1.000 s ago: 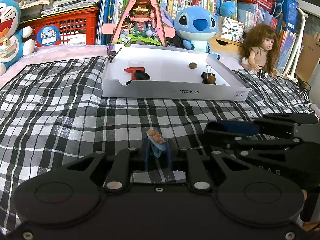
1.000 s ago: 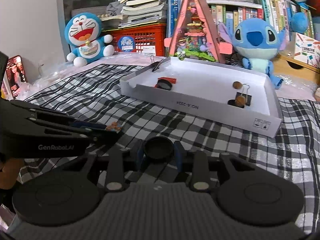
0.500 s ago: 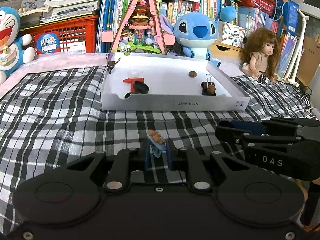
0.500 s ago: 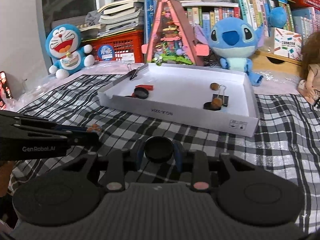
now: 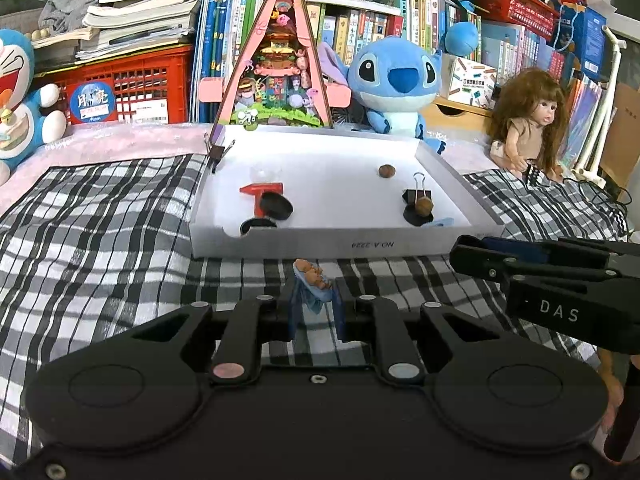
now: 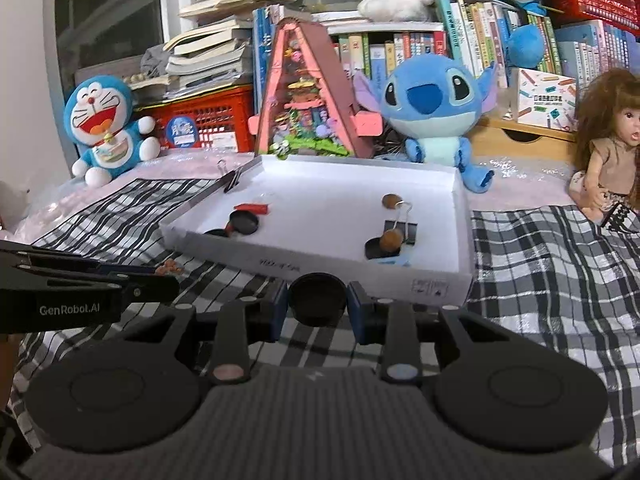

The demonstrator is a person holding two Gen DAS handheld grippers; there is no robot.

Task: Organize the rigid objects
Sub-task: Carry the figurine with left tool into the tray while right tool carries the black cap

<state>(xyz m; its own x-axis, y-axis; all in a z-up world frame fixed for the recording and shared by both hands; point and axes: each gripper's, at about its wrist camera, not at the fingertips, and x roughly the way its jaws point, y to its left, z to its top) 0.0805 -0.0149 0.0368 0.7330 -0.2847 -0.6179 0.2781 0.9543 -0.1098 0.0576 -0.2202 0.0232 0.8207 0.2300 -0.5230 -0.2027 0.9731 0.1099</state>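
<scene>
From the left wrist view, the left hand-held gripper [image 5: 316,314] is pinched tight on a small blue toy piece [image 5: 313,280] with a brown top. It hangs over the checked blanket [image 5: 100,232], just in front of the white box [image 5: 320,244]. I think the step now is carrying things to the box. Next, this piece must go up over the front wall and be let go inside. In the box lie a red piece [image 5: 261,189], a dark disc [image 5: 275,207], a brown ball [image 5: 386,171] and a binder clip [image 5: 417,194] with a second brown ball [image 5: 424,206] beside it.

From the right wrist view, the right hand-held gripper [image 6: 317,311] squeezes a round black cap [image 6: 317,298]. It is also near the front wall of the box [image 6: 360,276], not yet over it. It needs a small lift first, so the cap does not bump the wall. Another clip [image 6: 232,178] is pinned on the box's far left edge.
</scene>
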